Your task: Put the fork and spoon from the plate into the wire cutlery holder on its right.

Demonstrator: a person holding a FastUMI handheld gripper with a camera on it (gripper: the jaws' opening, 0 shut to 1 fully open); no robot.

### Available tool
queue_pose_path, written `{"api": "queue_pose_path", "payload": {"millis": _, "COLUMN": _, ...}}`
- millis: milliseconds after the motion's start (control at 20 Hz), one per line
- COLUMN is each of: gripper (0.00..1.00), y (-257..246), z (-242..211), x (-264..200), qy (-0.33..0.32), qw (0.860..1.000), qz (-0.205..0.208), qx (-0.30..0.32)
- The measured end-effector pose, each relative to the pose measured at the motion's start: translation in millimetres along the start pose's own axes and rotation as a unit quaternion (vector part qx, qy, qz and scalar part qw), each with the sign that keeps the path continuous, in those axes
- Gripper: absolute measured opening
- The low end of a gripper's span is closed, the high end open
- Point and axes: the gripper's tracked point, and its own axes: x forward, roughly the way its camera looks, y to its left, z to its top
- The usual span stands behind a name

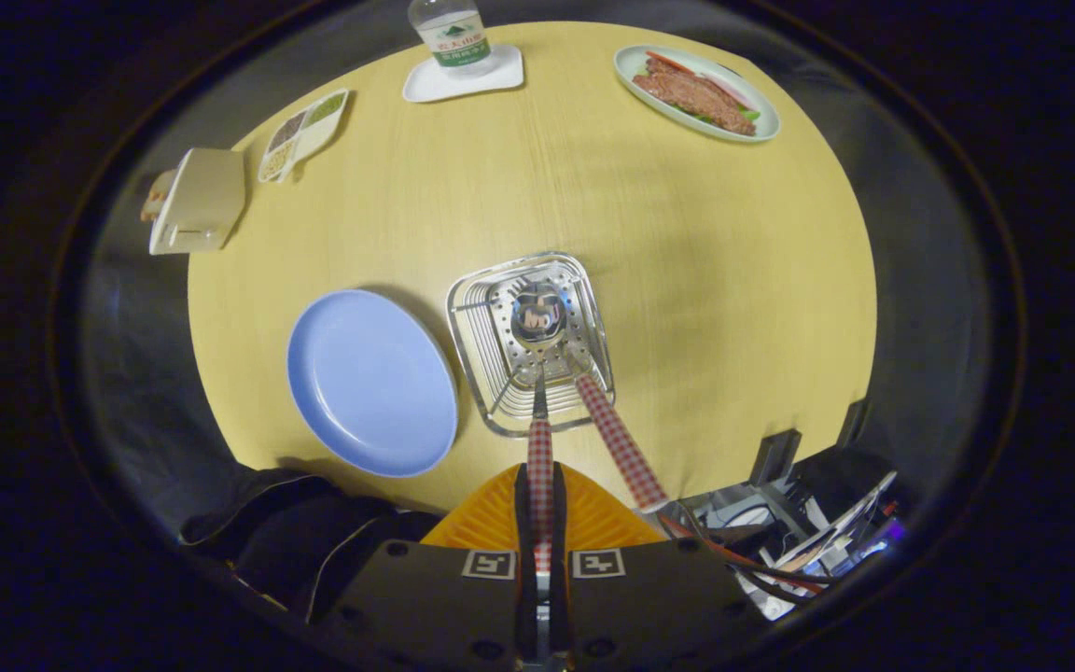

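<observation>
Gripper point(539, 504) pointed straight down from above, fingers point(523, 509) reaching toward twelve o'clock. Fingers drawn close together, pressing from both sides on a thin checked handle point(539, 467) that runs up between them. Tips side by side at the same height, neither ahead of the other. Flat body of the gripper low at six o'clock, two square markers point(489, 564) on its face.
</observation>
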Motion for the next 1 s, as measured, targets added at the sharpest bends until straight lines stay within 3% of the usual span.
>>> {"api": "queue_pose_path", "payload": {"millis": 50, "gripper": 0.08, "y": 1, "z": 3, "x": 2, "qy": 0.006, "qw": 1.000, "qz": 0.000, "qx": -0.003}}
{"api": "queue_pose_path", "payload": {"millis": 200, "gripper": 0.35, "y": 6, "z": 13, "x": 1, "qy": 0.005, "qw": 1.000, "qz": 0.011, "qx": -0.006}}
{"api": "queue_pose_path", "payload": {"millis": 300, "gripper": 0.53, "y": 19, "z": 15, "x": -4, "qy": -0.007, "qw": 0.999, "qz": 0.040, "qx": -0.004}}
{"api": "queue_pose_path", "payload": {"millis": 500, "gripper": 0.89, "y": 21, "z": 27, "x": -20, "qy": -0.065, "qw": 0.996, "qz": 0.067, "qx": 0.014}}
{"api": "queue_pose_path", "payload": {"millis": 600, "gripper": 0.92, "y": 28, "z": 40, "x": -38, "qy": -0.122, "qw": 0.987, "qz": 0.097, "qx": 0.027}}
{"api": "queue_pose_path", "payload": {"millis": 800, "gripper": 0.98, "y": 33, "z": 59, "x": -81, "qy": -0.262, "qw": 0.955, "qz": 0.137, "qx": 0.035}}
{"api": "queue_pose_path", "payload": {"millis": 900, "gripper": 1.00, "y": 33, "z": 62, "x": -108, "qy": -0.328, "qw": 0.929, "qz": 0.162, "qx": 0.059}}
{"api": "queue_pose_path", "payload": {"millis": 1000, "gripper": 1.00, "y": 33, "z": 64, "x": -141, "qy": -0.396, "qw": 0.893, "qz": 0.195, "qx": 0.091}}
